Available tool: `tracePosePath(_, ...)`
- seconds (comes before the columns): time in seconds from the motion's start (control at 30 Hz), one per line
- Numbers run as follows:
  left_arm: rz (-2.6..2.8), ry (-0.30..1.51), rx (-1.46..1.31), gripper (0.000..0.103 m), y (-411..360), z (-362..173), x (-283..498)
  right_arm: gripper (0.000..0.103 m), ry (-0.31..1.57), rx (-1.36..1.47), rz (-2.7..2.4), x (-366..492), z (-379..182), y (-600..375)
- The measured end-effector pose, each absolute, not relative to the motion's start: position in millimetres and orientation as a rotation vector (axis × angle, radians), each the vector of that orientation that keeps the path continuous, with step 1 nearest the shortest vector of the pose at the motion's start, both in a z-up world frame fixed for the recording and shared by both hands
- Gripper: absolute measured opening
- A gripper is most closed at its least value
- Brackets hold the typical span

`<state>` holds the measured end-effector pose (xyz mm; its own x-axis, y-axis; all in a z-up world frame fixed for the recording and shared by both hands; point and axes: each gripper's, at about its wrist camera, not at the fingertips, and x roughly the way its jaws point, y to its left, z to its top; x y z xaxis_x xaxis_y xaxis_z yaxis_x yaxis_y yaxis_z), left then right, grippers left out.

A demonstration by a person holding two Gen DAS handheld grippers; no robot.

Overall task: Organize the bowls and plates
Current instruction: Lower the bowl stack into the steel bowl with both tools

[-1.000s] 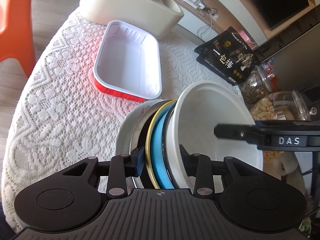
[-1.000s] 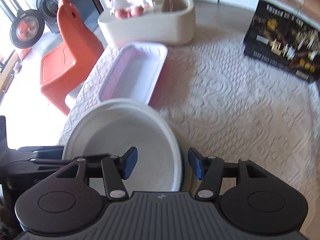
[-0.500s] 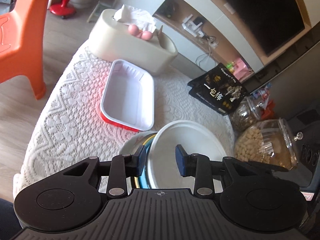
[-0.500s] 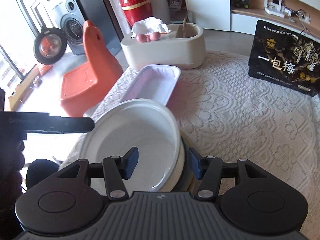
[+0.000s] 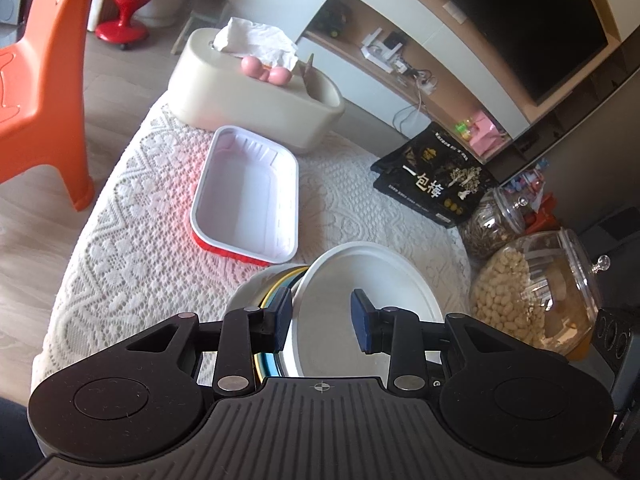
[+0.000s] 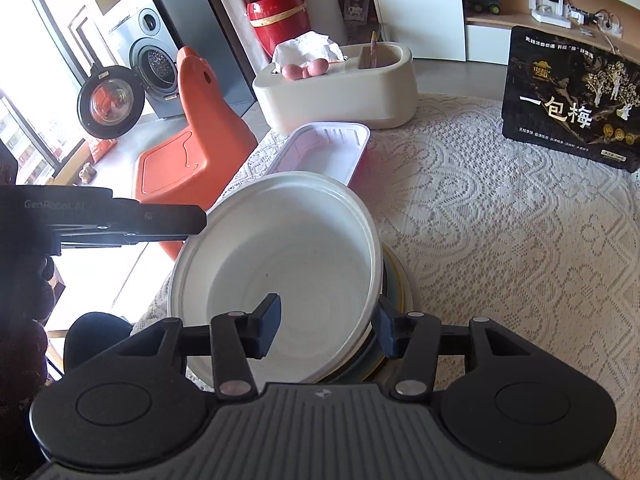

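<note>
Bowl sat atop the stacked plates on the lace-covered bench, dead ahead of the right tool. Its jaws, just closing, straddled the near rim (not yet pinching, I judged). The left tool hovered above, jaws apart.

You have a white bowl tilted on its edge, its hollow facing you, leaning at the front of a stack of dishes with blue, yellow and pale rims. The stack sits on the lace-covered table, with a white-and-red rectangular tray at its 11 o'clock.
</note>
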<state>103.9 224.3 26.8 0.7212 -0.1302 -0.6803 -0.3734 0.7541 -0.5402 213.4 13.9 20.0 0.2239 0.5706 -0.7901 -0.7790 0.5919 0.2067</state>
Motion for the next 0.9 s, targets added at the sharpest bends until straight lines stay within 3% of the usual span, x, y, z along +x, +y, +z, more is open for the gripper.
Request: tracePosePath(0.9,0.123,0.796,-0.746,0.035,225.6,16.9,110.8,0.050,0.982,-0.237,0.913,225.6,19.3,6.5)
